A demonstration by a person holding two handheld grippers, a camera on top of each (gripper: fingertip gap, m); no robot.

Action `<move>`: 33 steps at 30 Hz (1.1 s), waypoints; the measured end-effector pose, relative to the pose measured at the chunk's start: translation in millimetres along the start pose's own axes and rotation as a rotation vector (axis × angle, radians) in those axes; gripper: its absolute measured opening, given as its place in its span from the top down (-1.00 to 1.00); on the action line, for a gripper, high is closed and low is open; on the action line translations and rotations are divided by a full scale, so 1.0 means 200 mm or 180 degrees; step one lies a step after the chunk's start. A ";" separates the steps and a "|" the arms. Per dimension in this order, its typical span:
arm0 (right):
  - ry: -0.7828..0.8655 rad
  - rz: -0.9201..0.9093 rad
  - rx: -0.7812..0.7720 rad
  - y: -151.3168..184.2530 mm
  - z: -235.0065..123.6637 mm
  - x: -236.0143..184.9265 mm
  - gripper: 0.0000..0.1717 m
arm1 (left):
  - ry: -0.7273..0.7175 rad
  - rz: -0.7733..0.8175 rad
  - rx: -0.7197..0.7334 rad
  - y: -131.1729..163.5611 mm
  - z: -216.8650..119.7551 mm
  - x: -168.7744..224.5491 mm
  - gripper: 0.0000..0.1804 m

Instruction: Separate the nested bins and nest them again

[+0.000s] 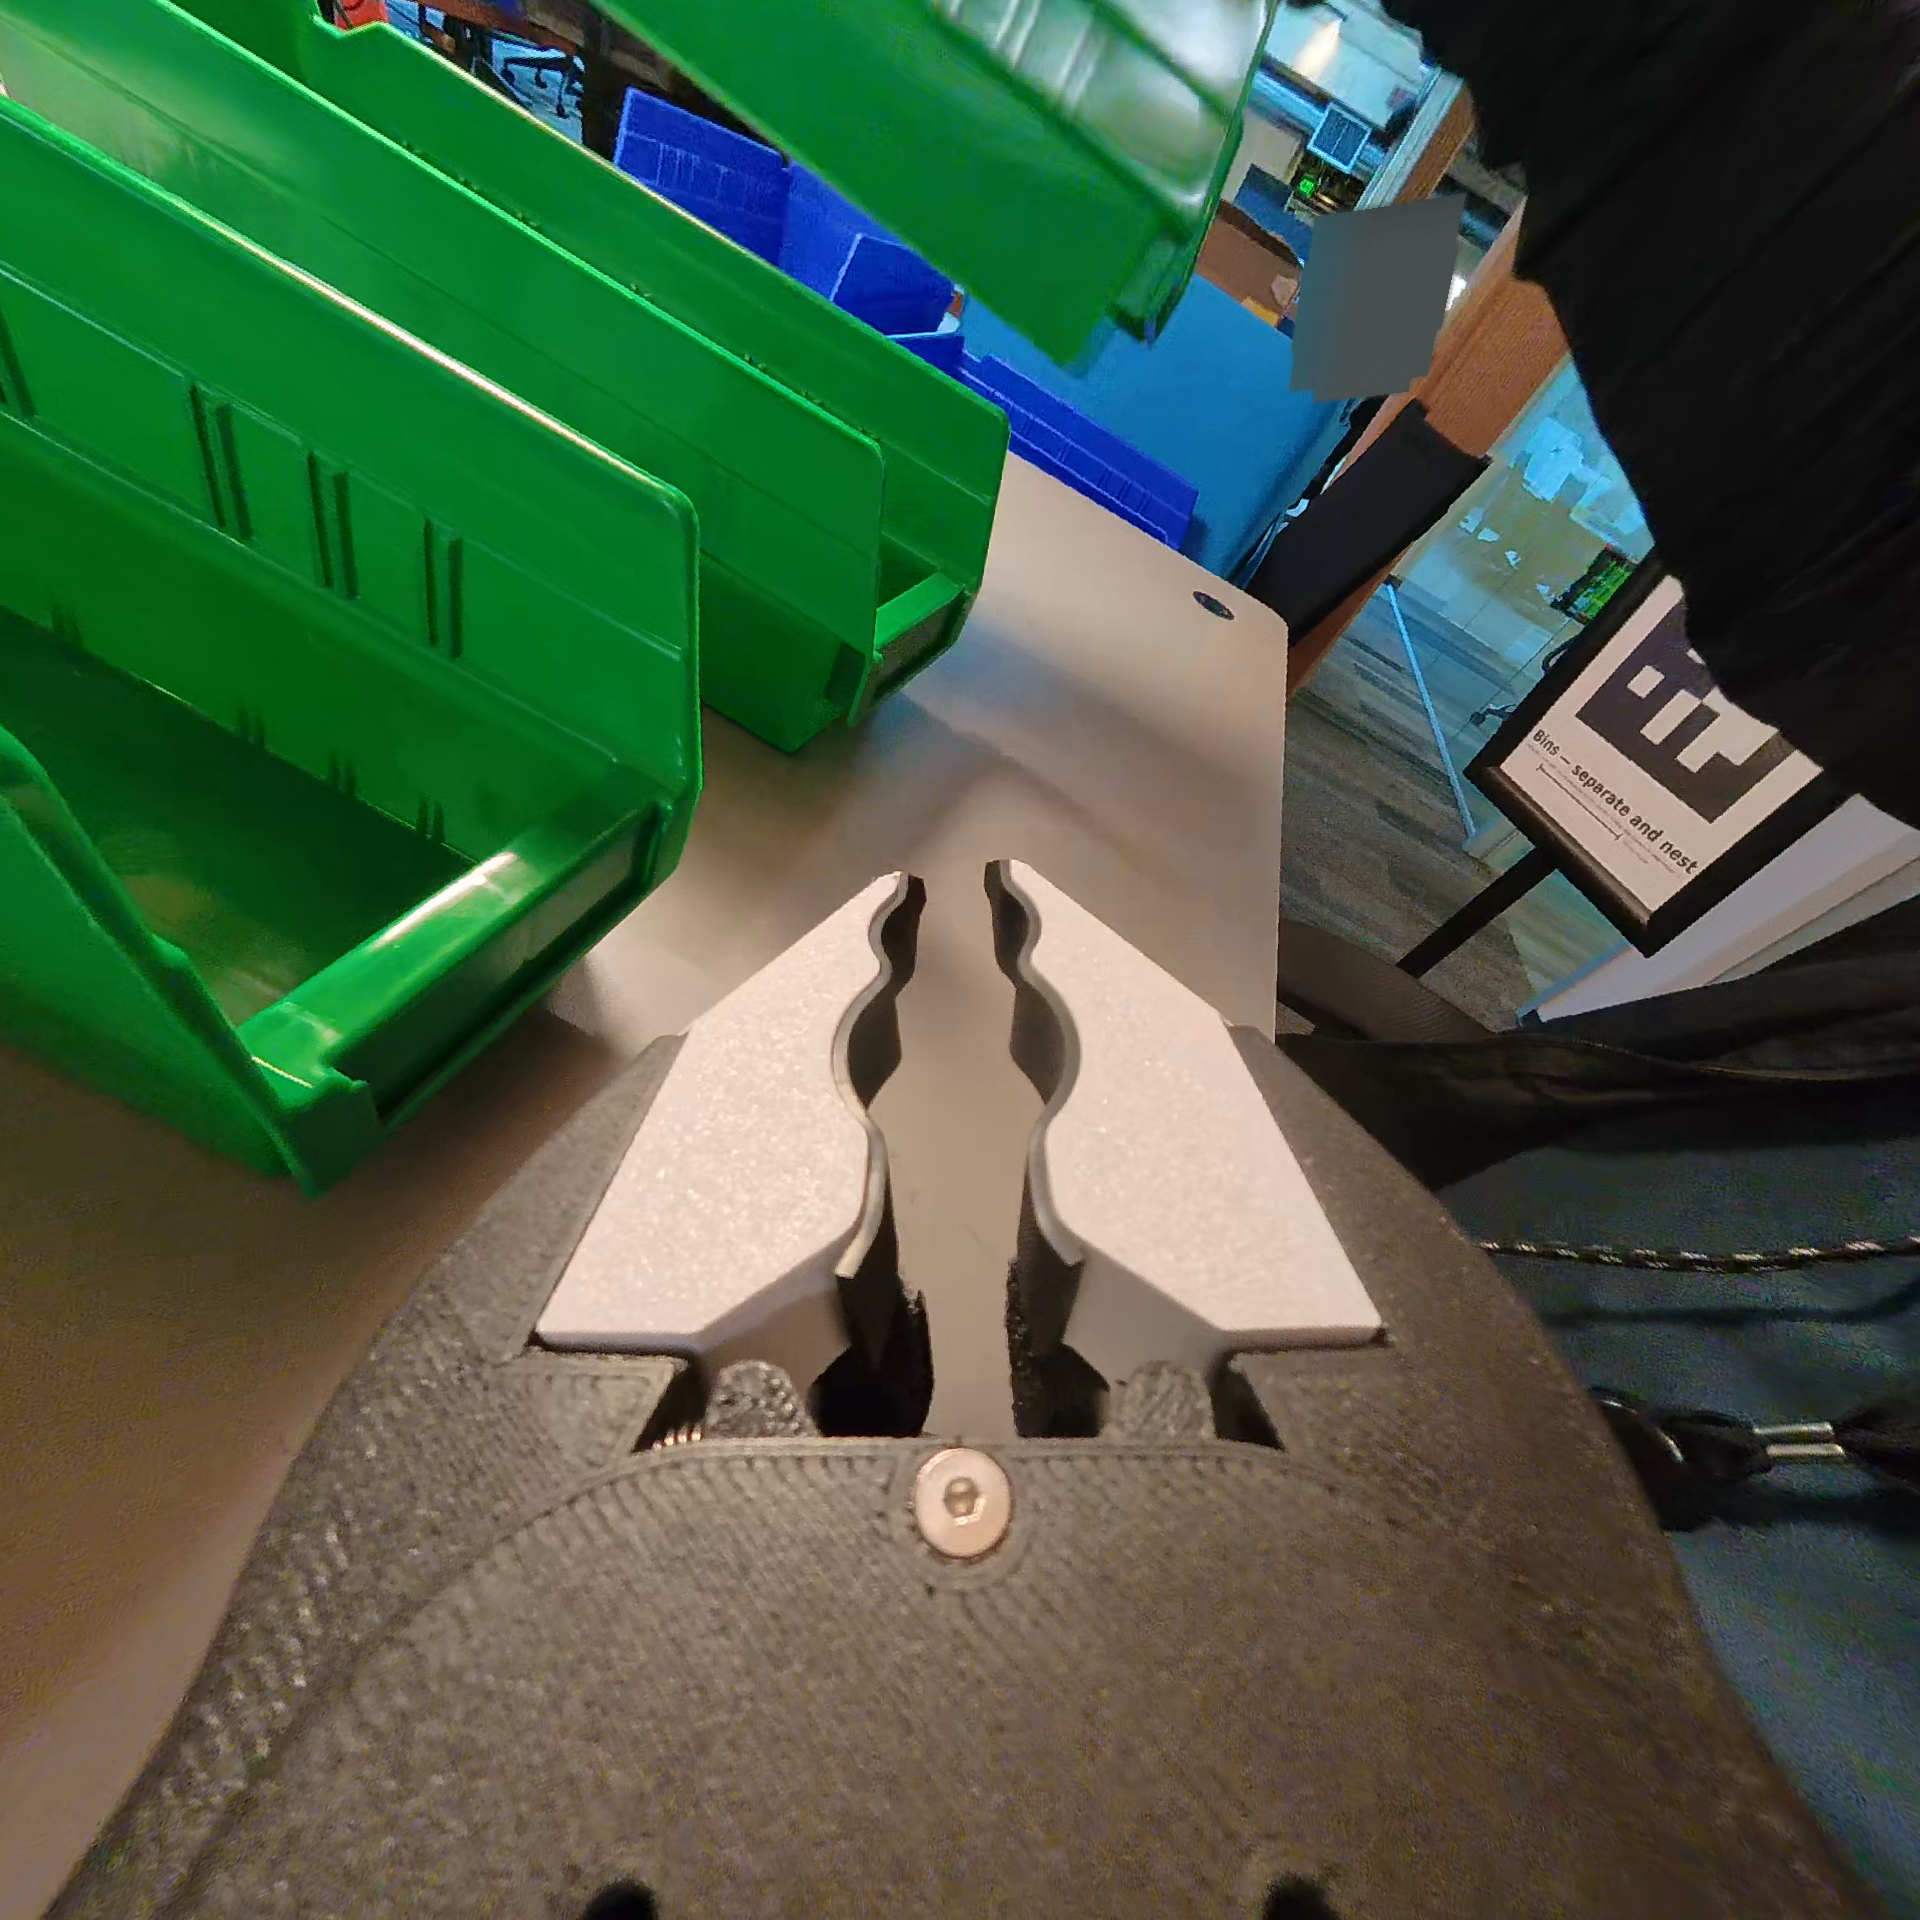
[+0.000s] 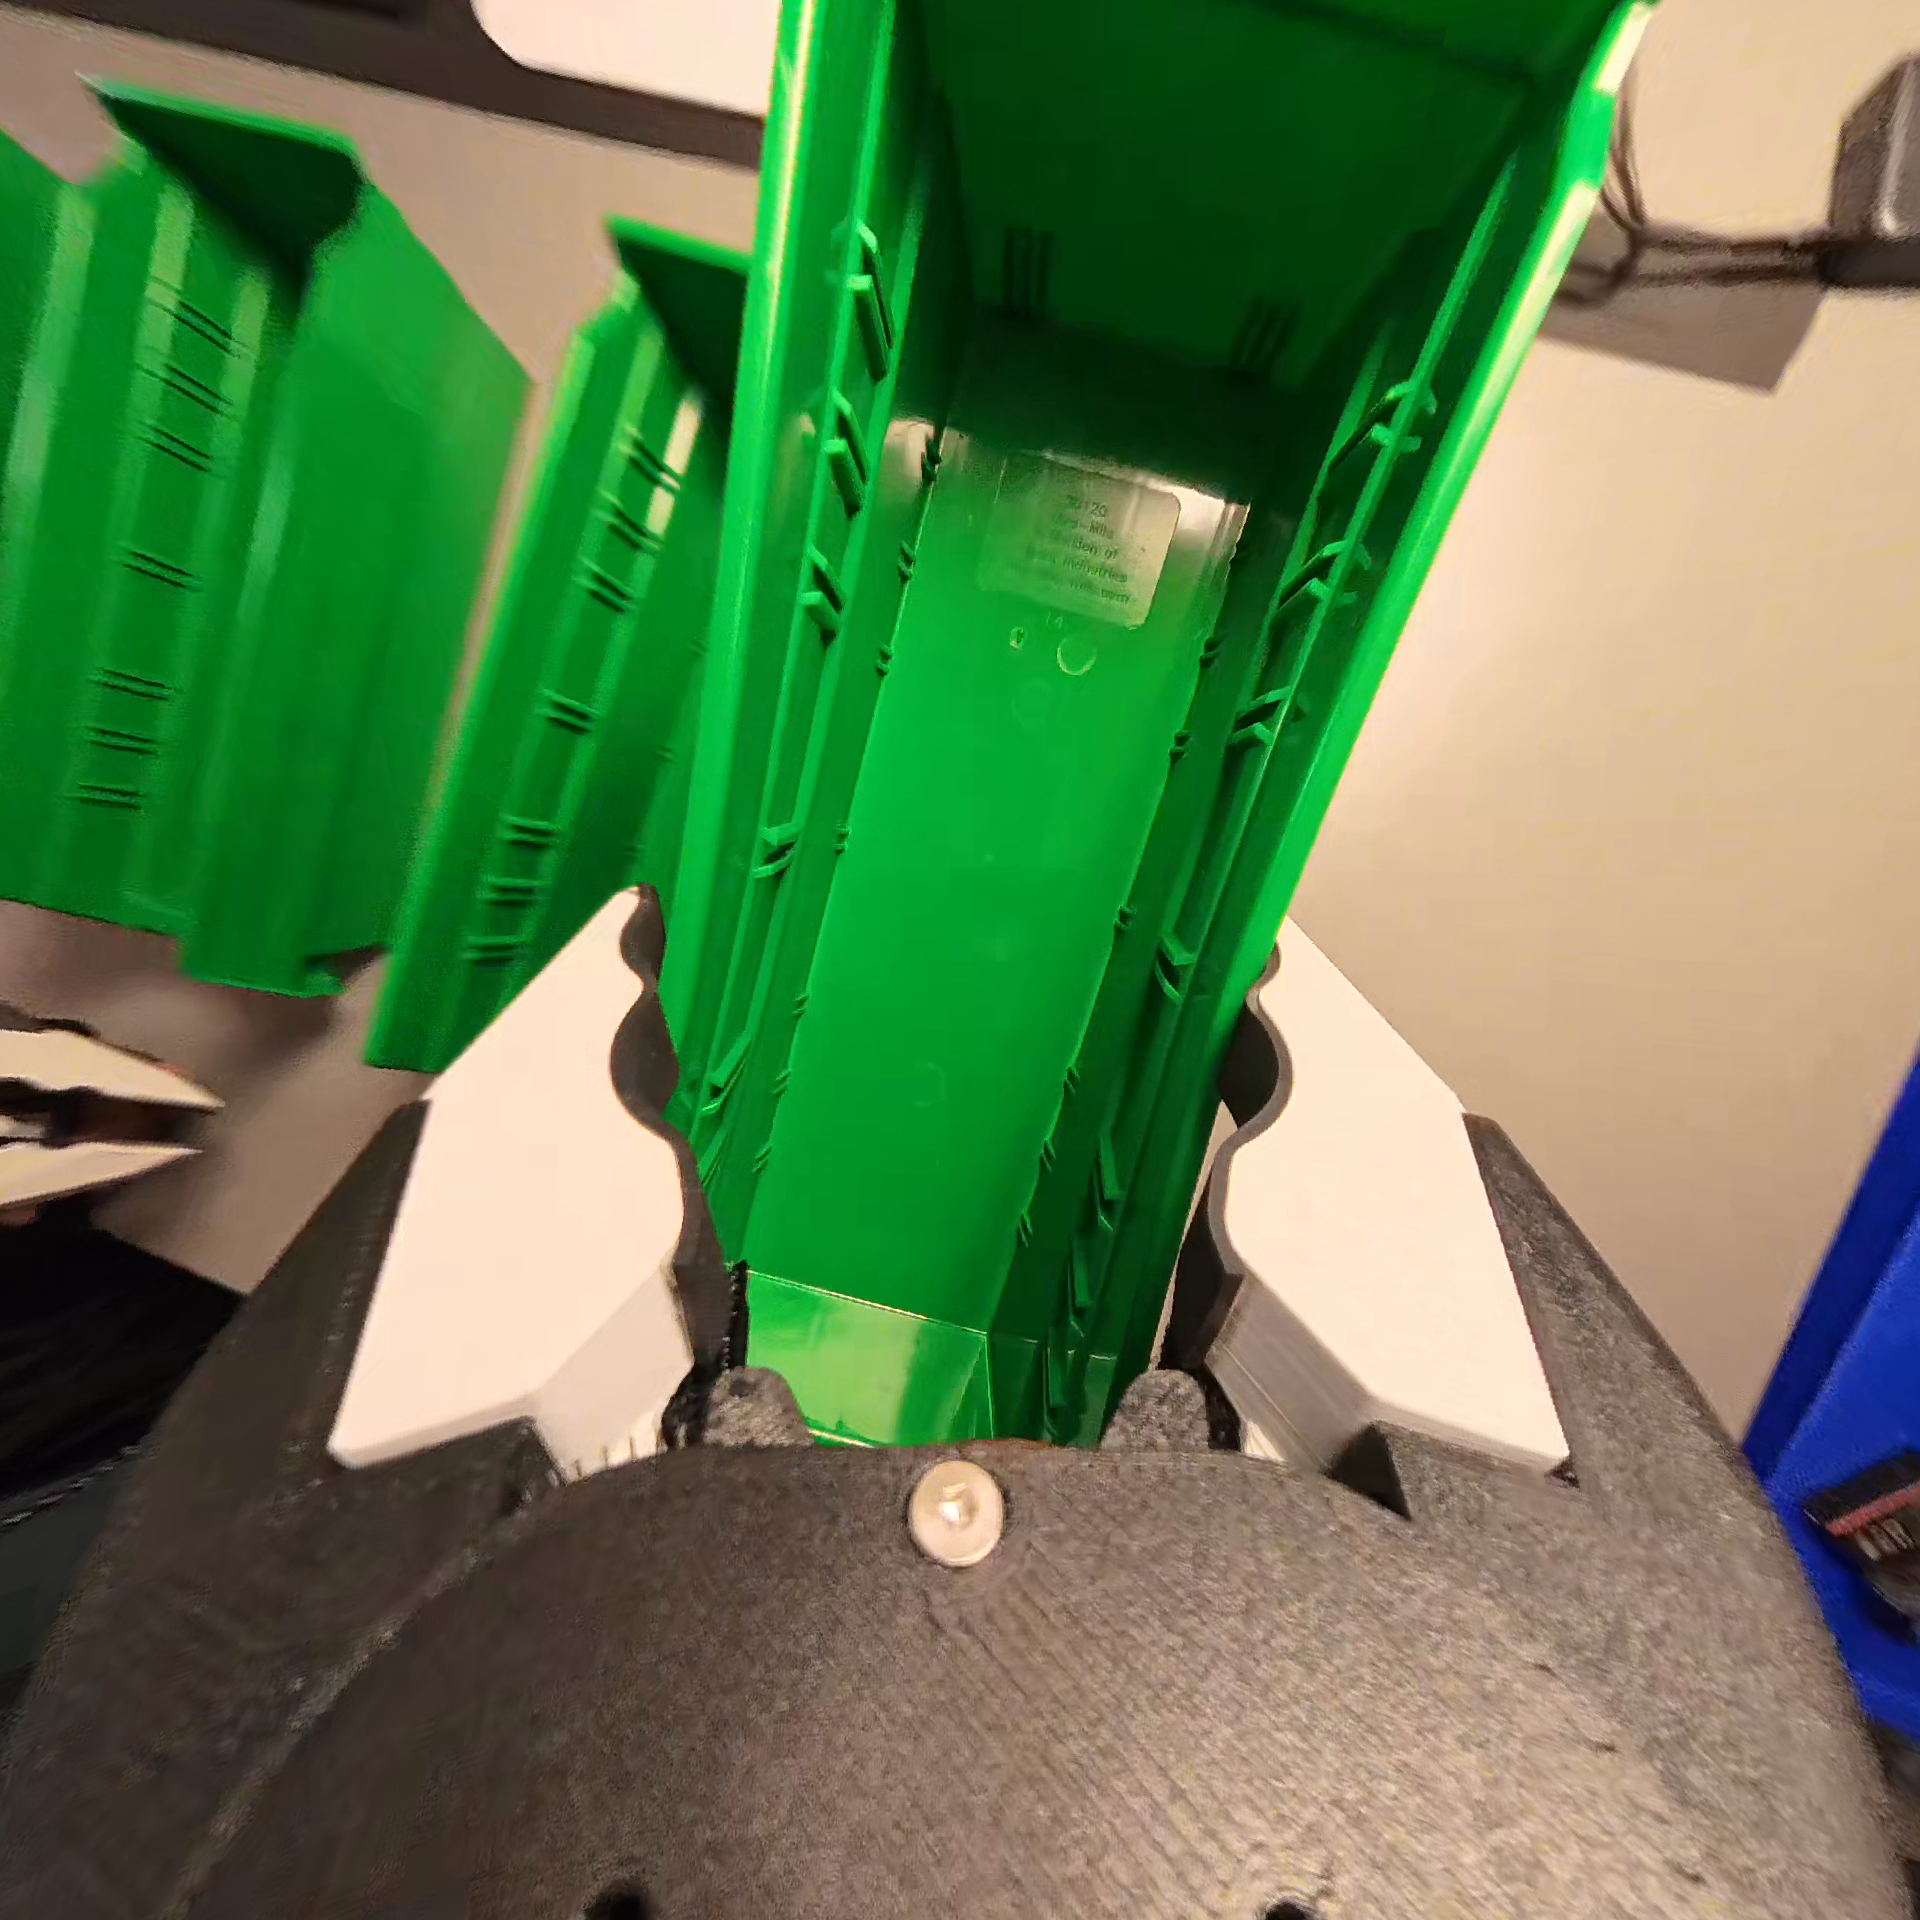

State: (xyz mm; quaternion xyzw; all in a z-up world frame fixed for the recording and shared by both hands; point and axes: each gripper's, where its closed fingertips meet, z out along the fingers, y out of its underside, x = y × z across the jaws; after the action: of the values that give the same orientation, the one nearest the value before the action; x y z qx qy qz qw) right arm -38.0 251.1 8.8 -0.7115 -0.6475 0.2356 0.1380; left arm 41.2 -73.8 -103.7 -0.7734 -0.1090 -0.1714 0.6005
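1. Held green bin point(image 2: 987, 831) is up in the air, clamped across its width by the right gripper point(image 2: 956, 997), both pads against its side walls.
2. Three other green bins point(image 1: 436, 582) sit side by side on the grey table point(image 1: 1122, 748), apart, not nested.
3. Left gripper point(image 1: 954, 883) sits low over the table, jaws a narrow slit, holding nothing.
4. Progress guess: separation looks done; re-nesting not yet started or just starting.
5. Blue bins point(image 1: 883, 260) beyond, untouched.
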 end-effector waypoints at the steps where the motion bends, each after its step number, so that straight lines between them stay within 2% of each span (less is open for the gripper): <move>1: -0.0085 0.0003 0.0072 -0.05 -0.03 -0.06 -0.26 | -0.0001 -0.0004 -0.0005 0.00 0.00 0.00 0.86; 5: -0.0333 0.0026 0.0209 -0.18 -0.04 -0.28 -0.26 | -0.0007 -0.0017 -0.0023 0.00 0.00 0.00 0.86; 11: -0.0544 0.0214 0.0231 -0.22 0.08 -0.50 -0.30 | 0.0011 -0.0006 0.0005 0.00 0.00 0.00 0.87; 17: -0.0324 0.0345 0.0131 -0.17 0.23 -0.54 -0.29 | 0.0006 0.0018 0.0005 0.00 0.00 0.00 0.88; 26: 0.0148 0.0220 -0.0109 -0.08 0.44 -0.57 -0.31 | 0.0001 0.0035 0.0011 0.00 0.00 0.01 0.89; 33: 0.0257 0.0222 -0.0212 -0.02 0.55 -0.55 -0.33 | 0.0007 0.0052 0.0011 0.00 0.00 0.01 0.89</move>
State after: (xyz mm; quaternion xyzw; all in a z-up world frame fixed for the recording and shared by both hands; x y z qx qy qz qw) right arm -103.9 131.5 -66.3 -0.7468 -0.6237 0.1898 0.1319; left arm 42.9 -73.9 -102.7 -0.7730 -0.1022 -0.1671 0.6034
